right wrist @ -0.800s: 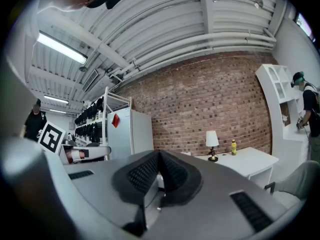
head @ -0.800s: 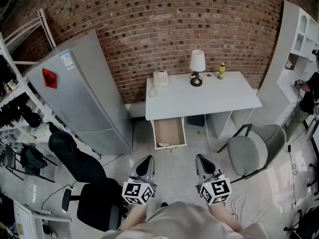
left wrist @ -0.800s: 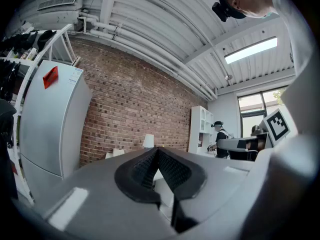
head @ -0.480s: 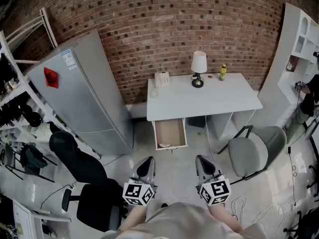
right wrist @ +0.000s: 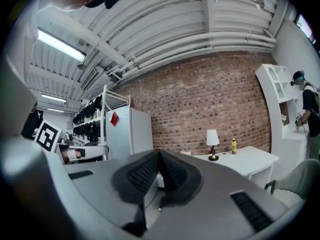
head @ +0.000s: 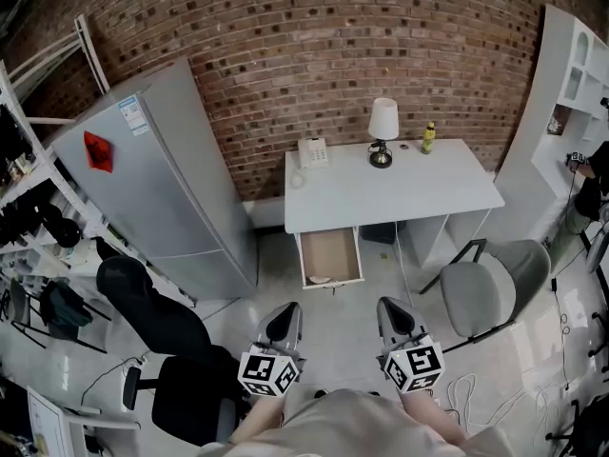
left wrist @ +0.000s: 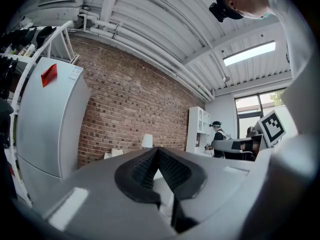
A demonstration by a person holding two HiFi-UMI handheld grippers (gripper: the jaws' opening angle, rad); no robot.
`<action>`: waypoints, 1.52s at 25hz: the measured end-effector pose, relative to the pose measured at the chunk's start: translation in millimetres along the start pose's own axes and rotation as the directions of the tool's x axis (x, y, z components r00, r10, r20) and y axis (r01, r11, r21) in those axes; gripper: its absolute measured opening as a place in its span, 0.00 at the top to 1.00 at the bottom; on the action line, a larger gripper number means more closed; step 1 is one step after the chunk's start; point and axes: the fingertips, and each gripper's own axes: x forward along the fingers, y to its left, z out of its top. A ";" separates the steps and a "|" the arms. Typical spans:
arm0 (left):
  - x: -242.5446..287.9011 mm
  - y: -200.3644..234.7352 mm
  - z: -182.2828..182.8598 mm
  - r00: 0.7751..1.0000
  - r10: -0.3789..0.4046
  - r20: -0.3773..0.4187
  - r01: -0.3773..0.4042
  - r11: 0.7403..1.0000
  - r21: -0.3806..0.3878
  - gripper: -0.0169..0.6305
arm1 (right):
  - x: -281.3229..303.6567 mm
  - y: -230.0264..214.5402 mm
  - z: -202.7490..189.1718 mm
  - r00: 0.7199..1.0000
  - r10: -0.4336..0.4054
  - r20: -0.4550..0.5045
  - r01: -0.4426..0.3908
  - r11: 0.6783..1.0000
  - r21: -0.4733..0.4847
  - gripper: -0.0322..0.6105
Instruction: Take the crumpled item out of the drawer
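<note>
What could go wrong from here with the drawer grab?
1. The left gripper and right gripper both have their jaws together and are well short of the open drawer. Reaching in like that would likely just push the crumpled item.
2. The item lies low against the drawer's front wall, so a jaw may strike the wall first.
3. The grey chair stands close on the right and could be bumped.

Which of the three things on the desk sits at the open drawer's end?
The white telephone, at the left end of the desk, above the open drawer; the lamp and the yellow bottle stand farther right.
</note>
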 end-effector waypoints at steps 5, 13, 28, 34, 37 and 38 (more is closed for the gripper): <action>-7.1 30.2 0.8 1.000 -0.005 0.005 0.005 1.000 -0.001 0.96 | 16.7 20.3 -5.7 1.000 -0.012 -0.008 0.012 1.000 -0.001 0.94; -16.9 76.6 4.1 0.999 0.027 0.038 -0.026 1.000 -0.014 0.96 | 42.4 46.8 -15.8 1.000 -0.023 -0.019 0.023 1.000 0.000 0.94; 94.5 110.0 -9.5 0.996 0.088 -0.003 -0.088 0.996 -0.020 0.96 | 140.7 -53.1 -21.1 0.999 -0.009 -0.032 0.010 1.000 0.014 0.94; 179.4 109.8 6.2 0.991 0.131 0.014 -0.131 0.991 0.013 0.96 | 199.6 -128.9 -8.5 0.998 0.050 -0.045 -0.051 0.999 -0.005 0.94; 214.4 108.7 6.2 0.986 0.166 0.030 -0.167 0.985 0.038 0.96 | 224.6 -155.8 -4.1 0.994 0.096 -0.044 -0.098 0.995 -0.030 0.94; 224.0 110.0 4.8 0.983 0.183 0.030 -0.184 0.982 0.036 0.96 | 231.7 -162.2 -3.7 0.993 0.108 -0.043 -0.110 0.993 -0.031 0.94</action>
